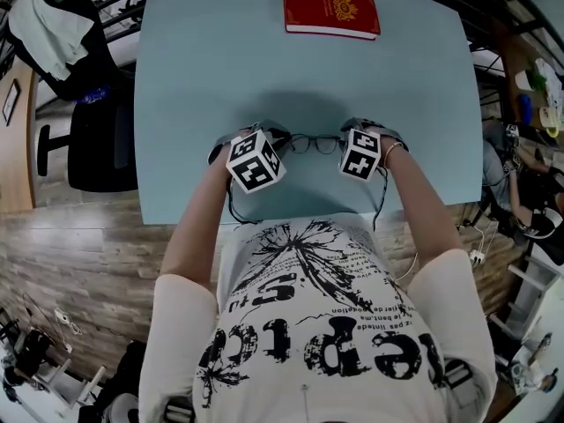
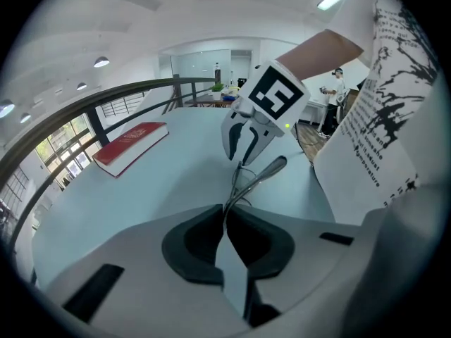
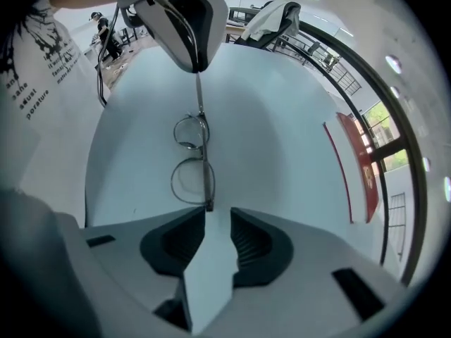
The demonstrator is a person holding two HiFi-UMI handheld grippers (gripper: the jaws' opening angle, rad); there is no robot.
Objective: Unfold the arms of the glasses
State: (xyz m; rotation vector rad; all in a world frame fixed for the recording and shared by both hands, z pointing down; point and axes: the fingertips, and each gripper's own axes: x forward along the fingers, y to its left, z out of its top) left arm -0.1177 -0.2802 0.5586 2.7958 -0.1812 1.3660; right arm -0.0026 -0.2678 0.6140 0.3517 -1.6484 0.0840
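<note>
Pinching: left hand-held gripper [image 2: 227, 213] was pressed together on one arm of the glasses [image 3: 203, 162].
Spread: right hand-held gripper [image 3: 217, 217], glasses end just before its jaws.
Place: glasses lay on the bench [image 1: 211, 51], between both.

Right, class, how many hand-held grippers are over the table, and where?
2. The left hand-held gripper is clamped on the glasses' left end; the right hand-held gripper stands open at their right end. None seems hidden.

Thin shiny metal glasses [image 3: 190, 180] lie on a smooth matt table [image 1: 220, 77].
</note>
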